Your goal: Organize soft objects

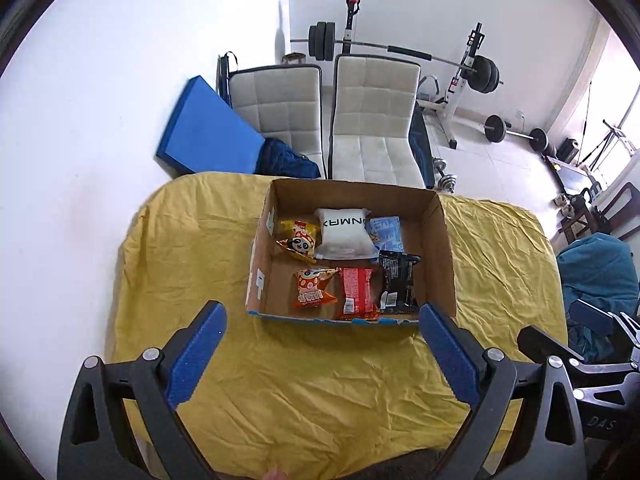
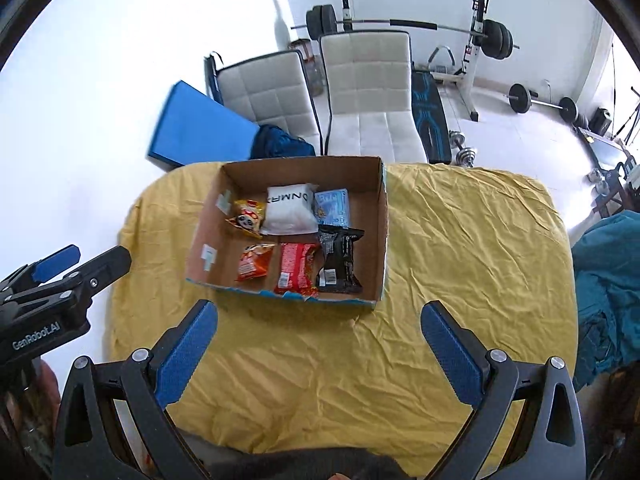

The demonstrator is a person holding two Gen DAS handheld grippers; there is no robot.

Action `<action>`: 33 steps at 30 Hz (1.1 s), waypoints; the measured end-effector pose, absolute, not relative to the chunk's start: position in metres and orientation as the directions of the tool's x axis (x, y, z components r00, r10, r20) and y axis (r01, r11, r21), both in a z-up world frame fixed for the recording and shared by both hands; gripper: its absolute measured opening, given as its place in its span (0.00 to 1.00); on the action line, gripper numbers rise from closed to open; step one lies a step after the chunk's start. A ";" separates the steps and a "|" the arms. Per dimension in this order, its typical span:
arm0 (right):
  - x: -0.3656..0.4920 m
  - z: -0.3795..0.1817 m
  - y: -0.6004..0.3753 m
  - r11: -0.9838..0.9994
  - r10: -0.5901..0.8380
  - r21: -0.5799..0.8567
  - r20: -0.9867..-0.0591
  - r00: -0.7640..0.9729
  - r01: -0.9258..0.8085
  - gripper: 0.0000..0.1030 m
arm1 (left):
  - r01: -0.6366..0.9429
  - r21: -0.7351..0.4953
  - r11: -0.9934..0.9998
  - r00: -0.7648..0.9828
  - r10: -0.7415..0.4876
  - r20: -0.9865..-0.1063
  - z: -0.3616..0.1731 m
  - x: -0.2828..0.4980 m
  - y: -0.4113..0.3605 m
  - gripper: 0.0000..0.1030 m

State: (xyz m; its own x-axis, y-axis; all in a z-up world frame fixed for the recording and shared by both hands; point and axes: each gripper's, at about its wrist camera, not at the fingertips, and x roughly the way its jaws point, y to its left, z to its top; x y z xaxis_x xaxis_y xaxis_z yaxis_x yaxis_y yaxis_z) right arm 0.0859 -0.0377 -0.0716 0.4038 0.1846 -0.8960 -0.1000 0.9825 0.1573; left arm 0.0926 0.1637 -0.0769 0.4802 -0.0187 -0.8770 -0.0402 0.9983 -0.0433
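An open cardboard box stands on a yellow cloth-covered table. Inside lie several soft packets: a white pouch, a yellow panda snack, a light blue packet, an orange snack, a red packet and a black packet. My left gripper is open and empty, just in front of the box. My right gripper is open and empty, in front of the box.
Two white padded chairs stand behind the table, with a blue mat and a blue bag at the left. Weight equipment fills the back. A teal cloth lies off the table's right edge.
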 end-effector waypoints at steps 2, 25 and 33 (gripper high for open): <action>0.071 -0.057 -0.040 0.980 0.197 0.168 -0.888 0.416 -0.105 1.00 | -0.043 -0.054 0.998 0.496 -0.026 -0.868 -0.065 0.080 0.163 0.96; 0.033 -0.017 -0.046 0.993 0.115 0.089 -0.872 0.477 -0.078 1.00 | -0.069 -0.079 0.994 0.555 -0.028 -0.832 -0.034 0.033 0.162 1.00; 0.033 -0.015 -0.050 0.997 0.078 0.061 -0.864 0.498 -0.052 1.00 | -0.058 -0.065 0.996 0.542 -0.023 -0.840 -0.040 0.031 0.157 1.00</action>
